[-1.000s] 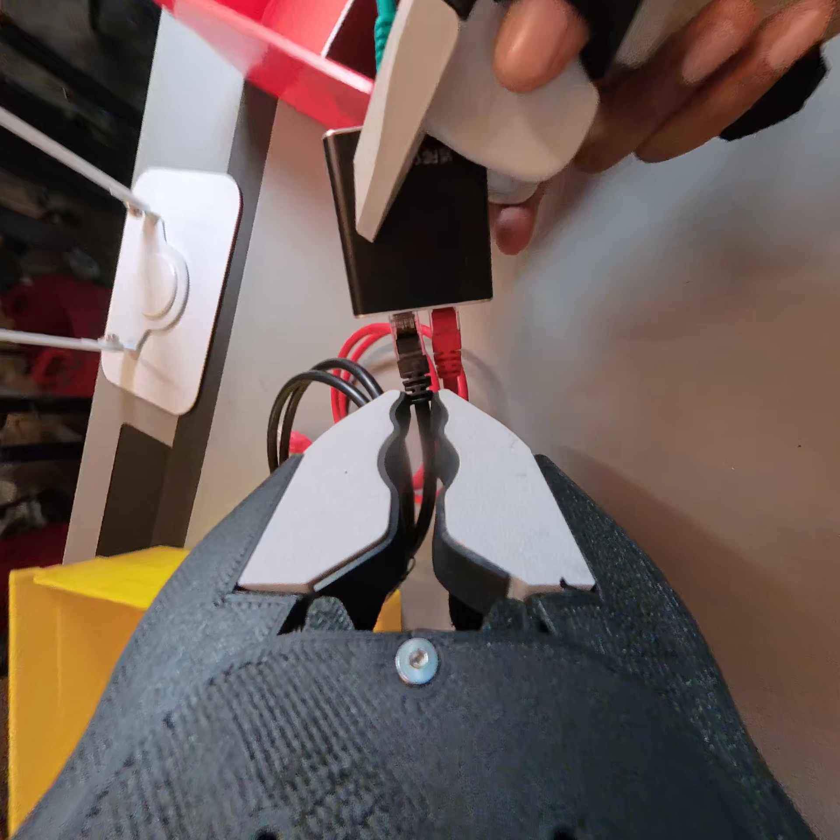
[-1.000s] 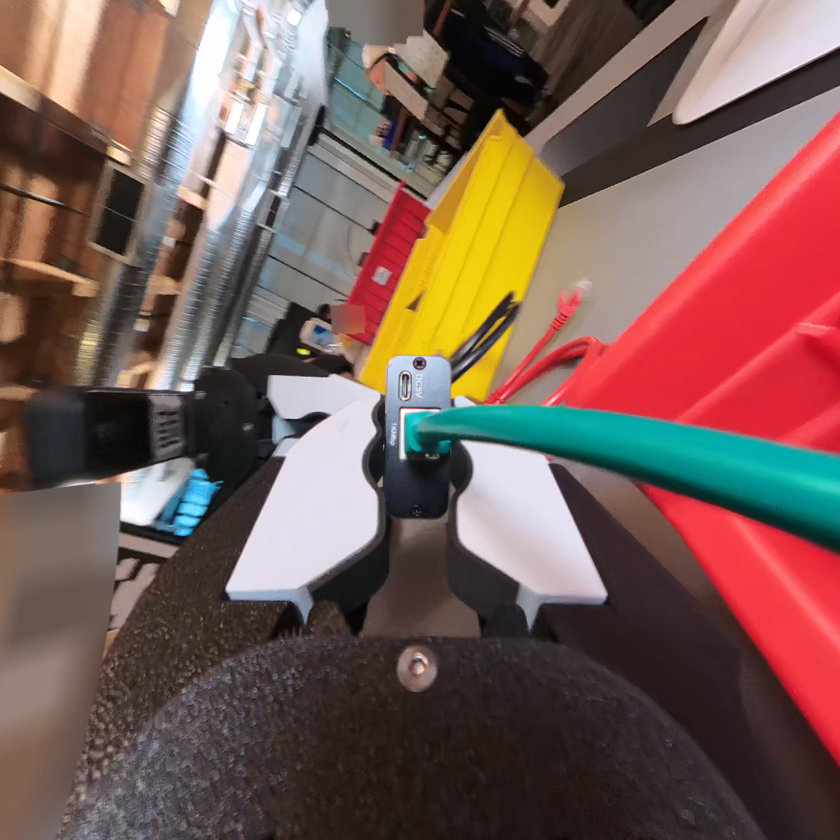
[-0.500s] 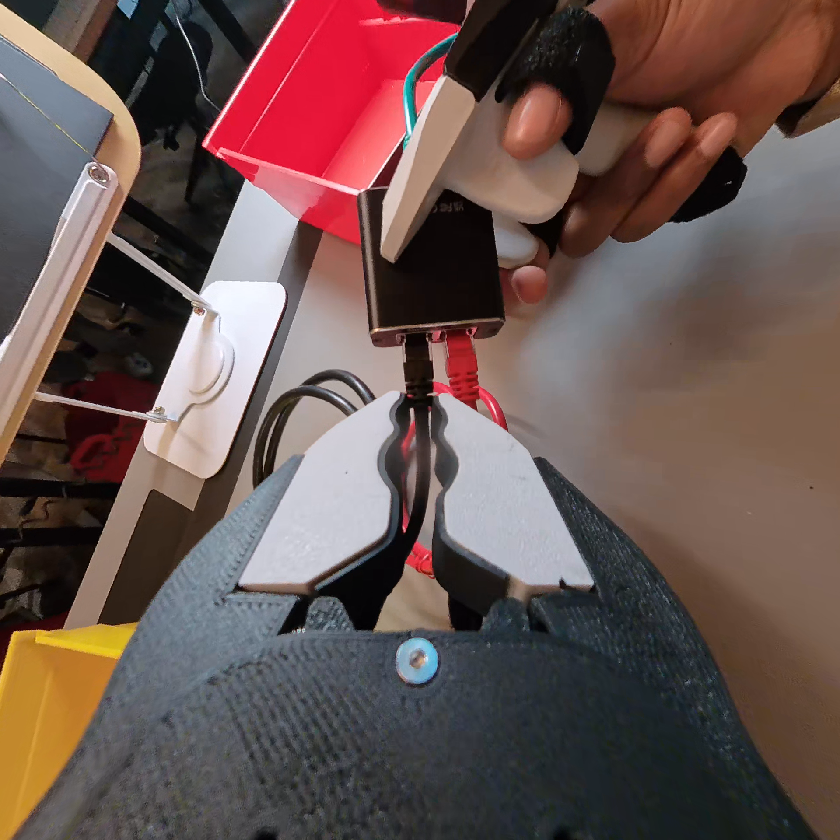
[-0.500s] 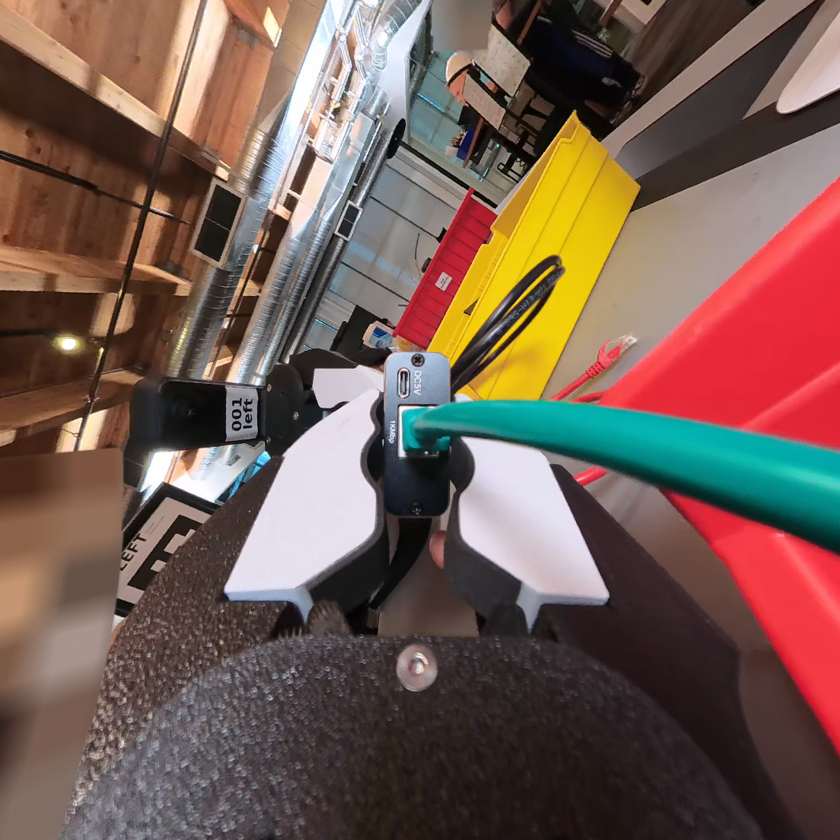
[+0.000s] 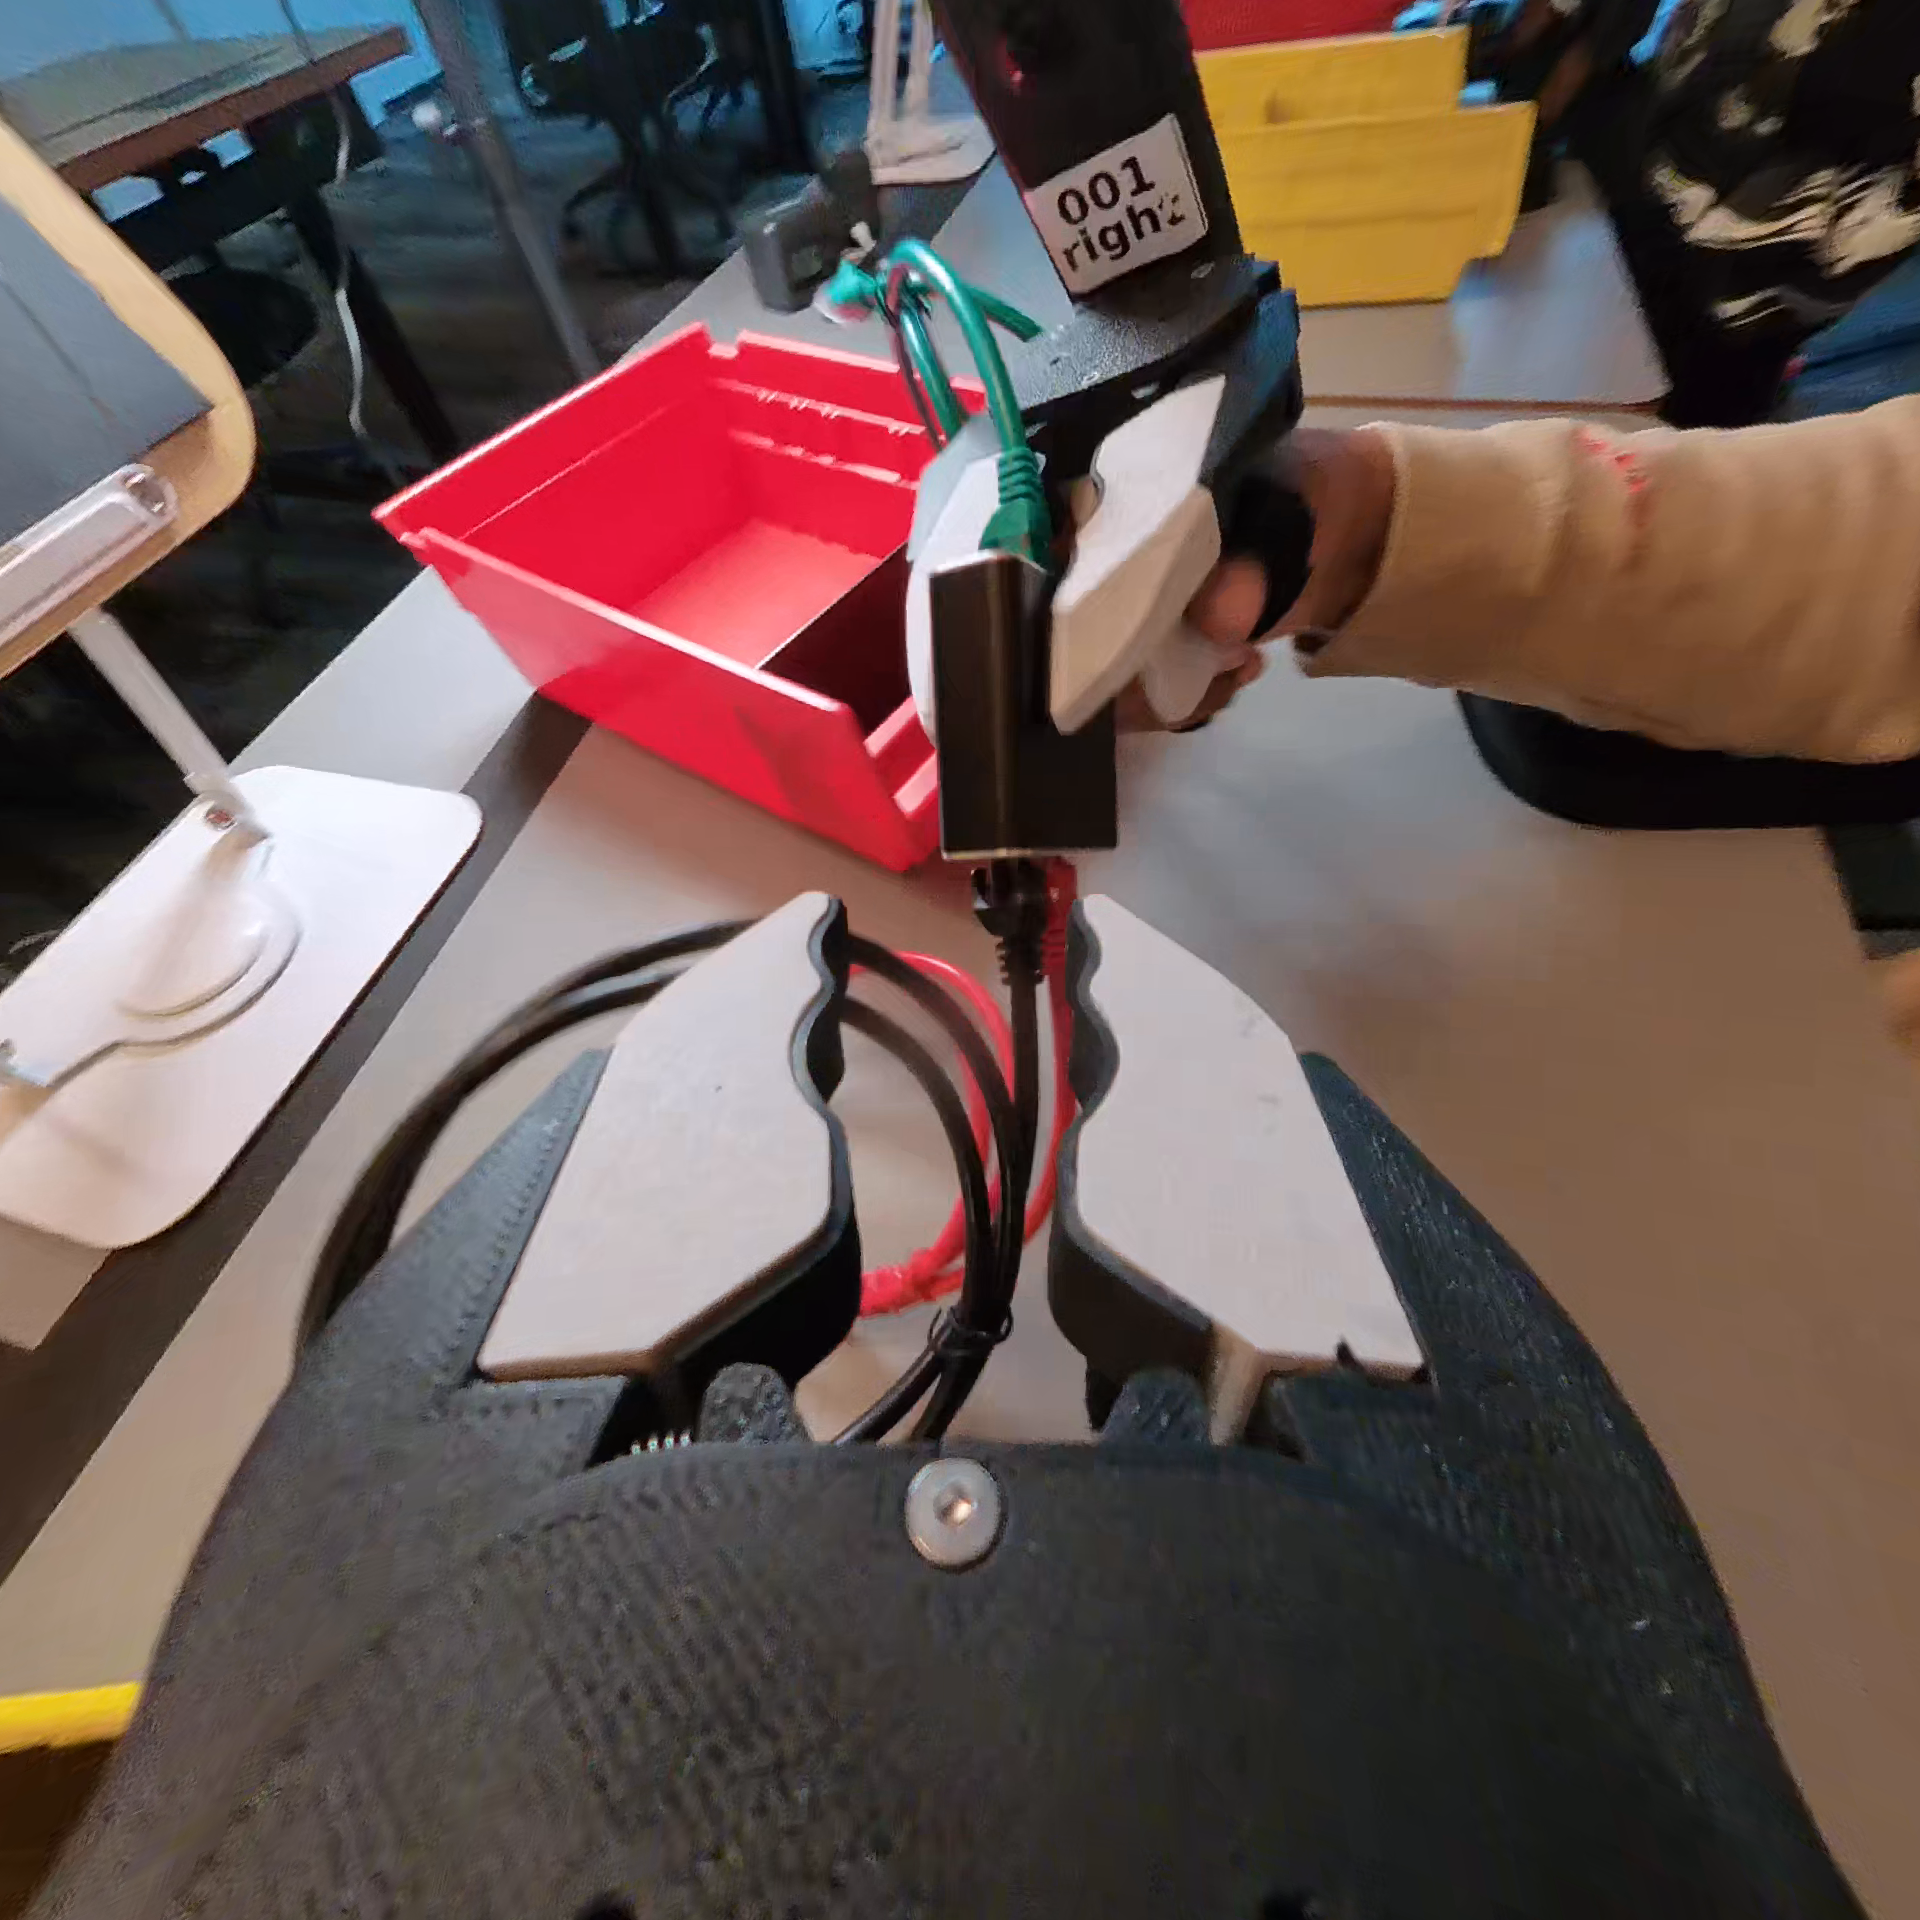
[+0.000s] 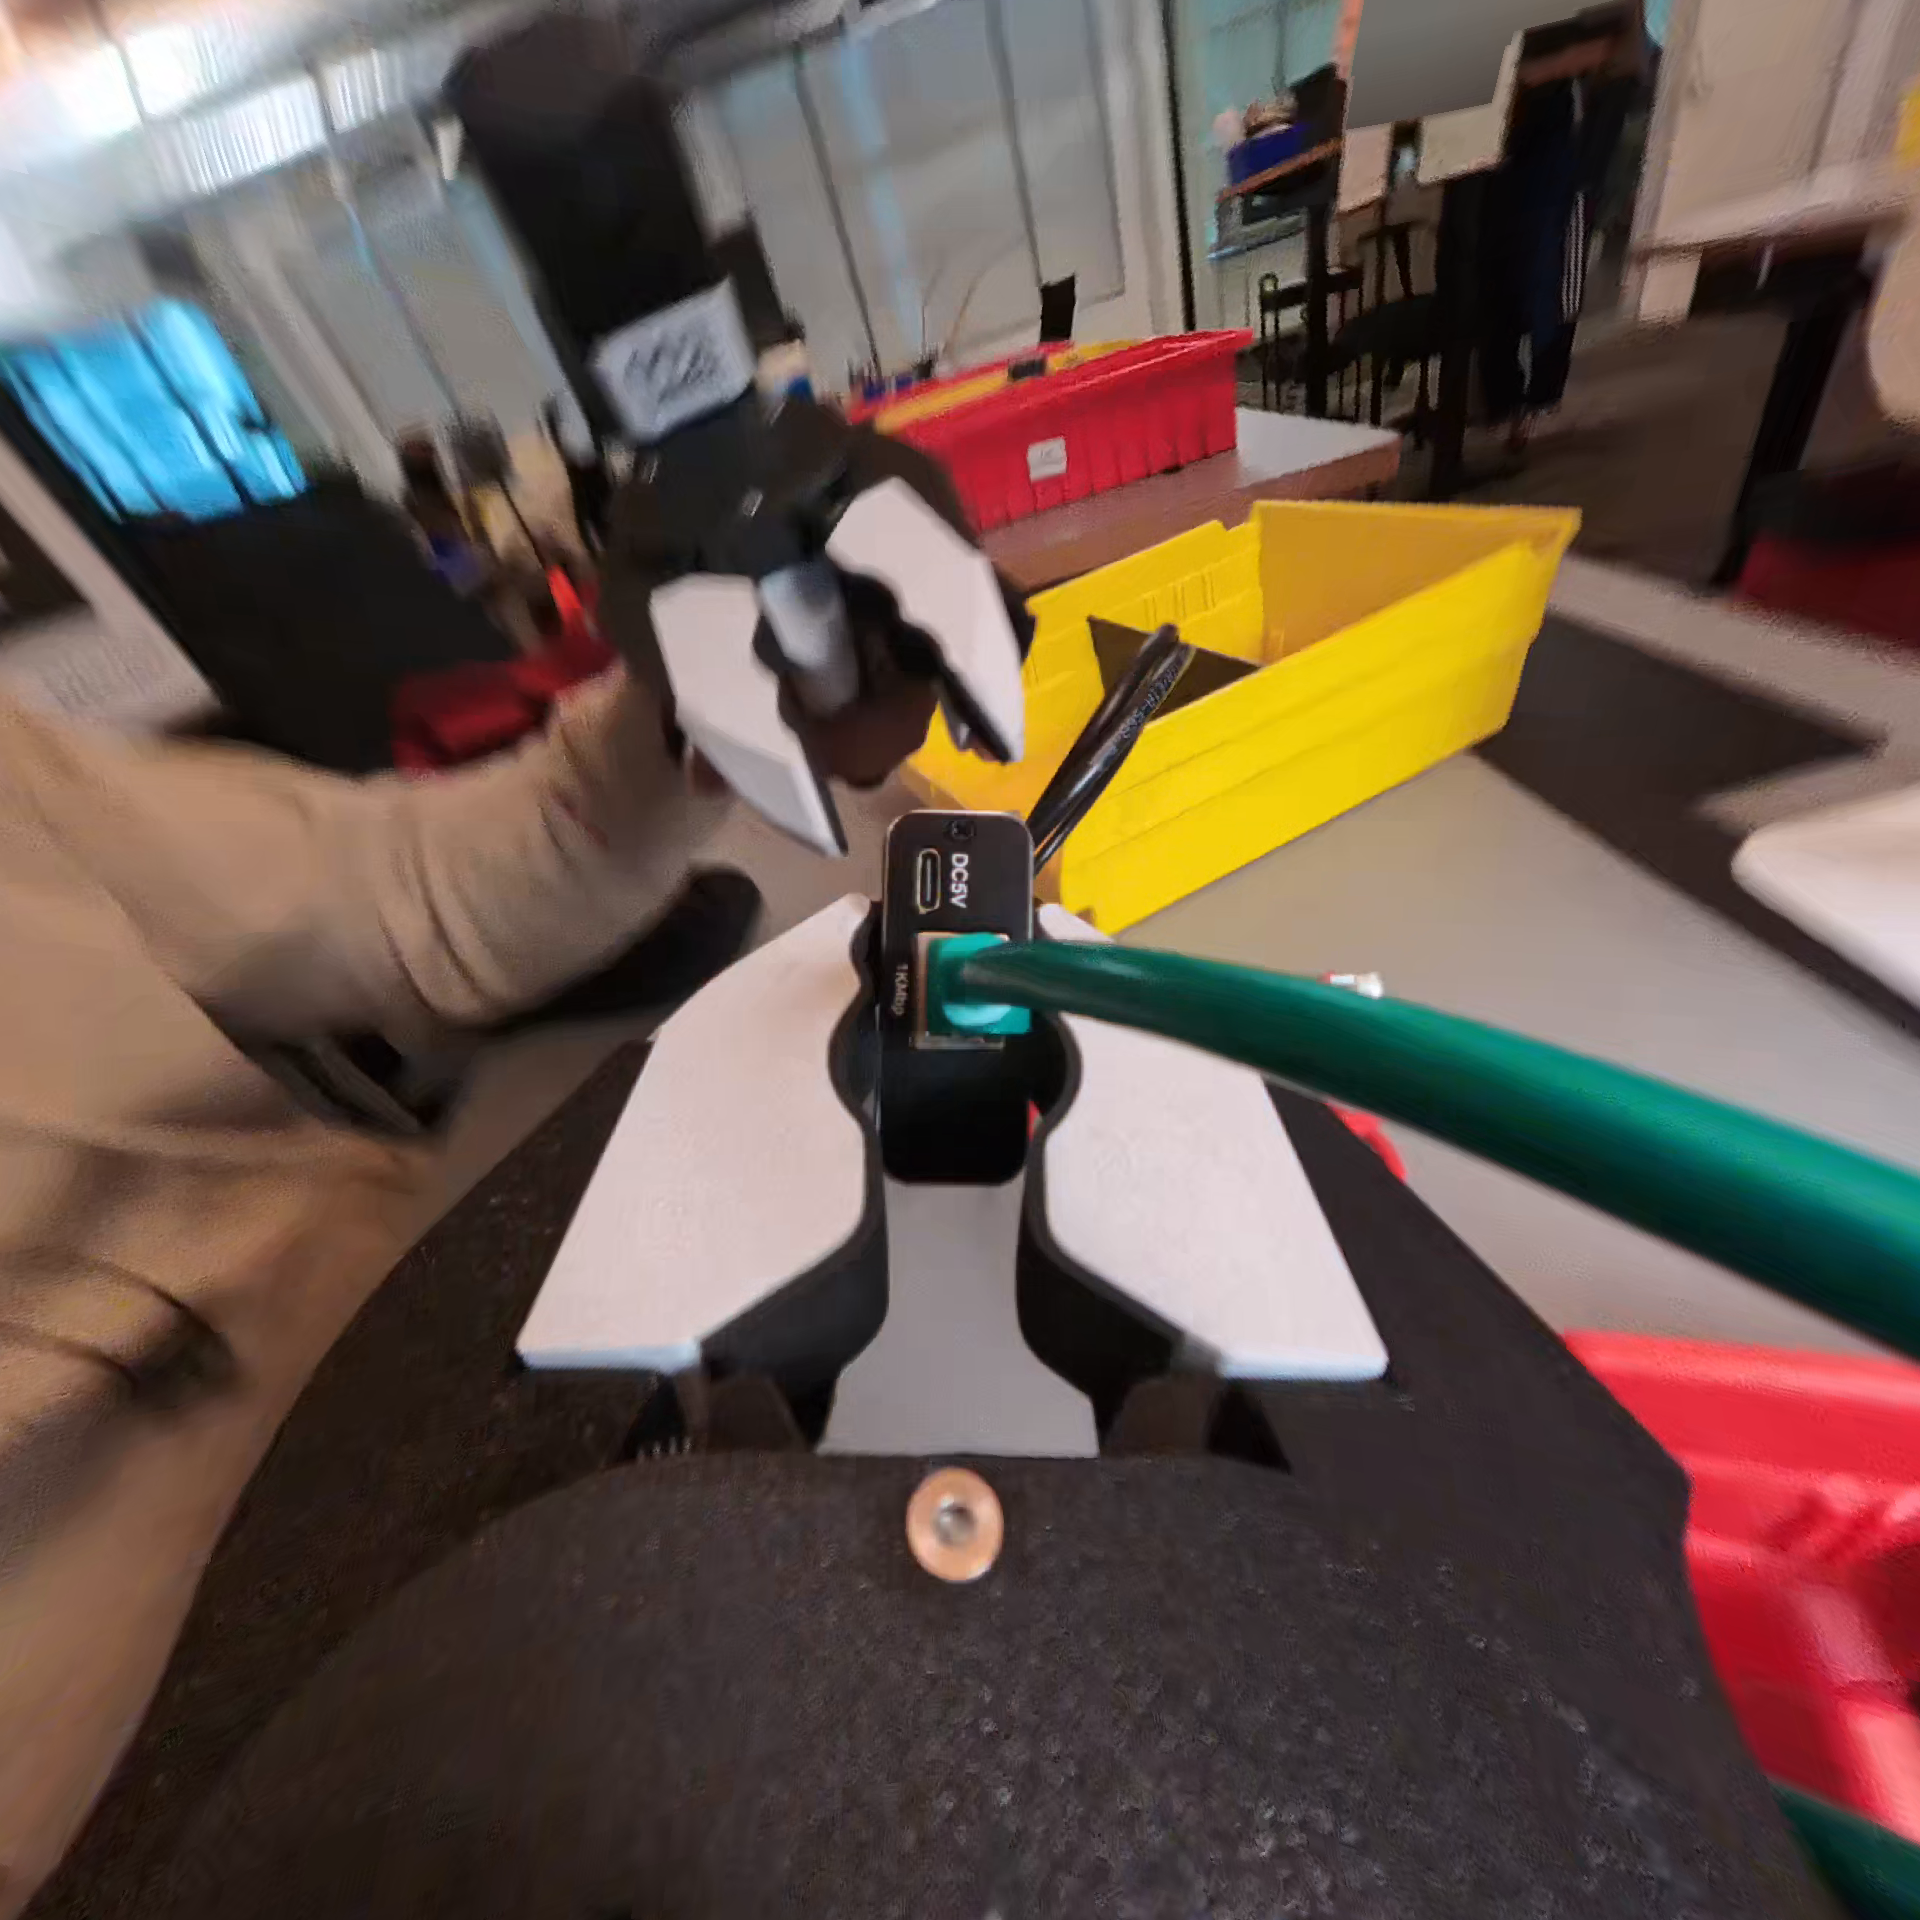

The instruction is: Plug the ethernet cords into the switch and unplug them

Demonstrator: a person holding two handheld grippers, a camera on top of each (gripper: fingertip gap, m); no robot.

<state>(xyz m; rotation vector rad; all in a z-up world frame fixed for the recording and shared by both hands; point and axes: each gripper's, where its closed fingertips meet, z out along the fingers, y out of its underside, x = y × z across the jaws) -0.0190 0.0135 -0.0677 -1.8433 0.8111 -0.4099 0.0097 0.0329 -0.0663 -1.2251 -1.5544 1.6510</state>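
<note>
Three cords sit in the switch [image 5: 1023, 717] right now: green cord [image 5: 1013, 509] in its top end, black cord [image 5: 1013, 935] and red cord [image 5: 1058, 925] side by side in its bottom end. You hold the switch off the table, just in front of the red bin [image 5: 665, 623], with the right gripper [image 6: 951, 1049] clenched on its flat sides.

The left gripper [image 5: 951, 997] hangs below the switch, fingers spread apart and gripping nothing; the black and red cords run down through the gap between them.

Step in hand, as I judge it: unplugging from the bottom end.
- Pick one cord. The two plugs touch, so centre on the black boot alone (closing on both looks likely from here).
- Close high, on the boot just under the switch, not on the cable.
- The latch tab is not visible; press it if you can find it.
- Pull straight down, away from the switch, along its long axis.
- Keep the right grip firm, or the switch may slide out.
</note>
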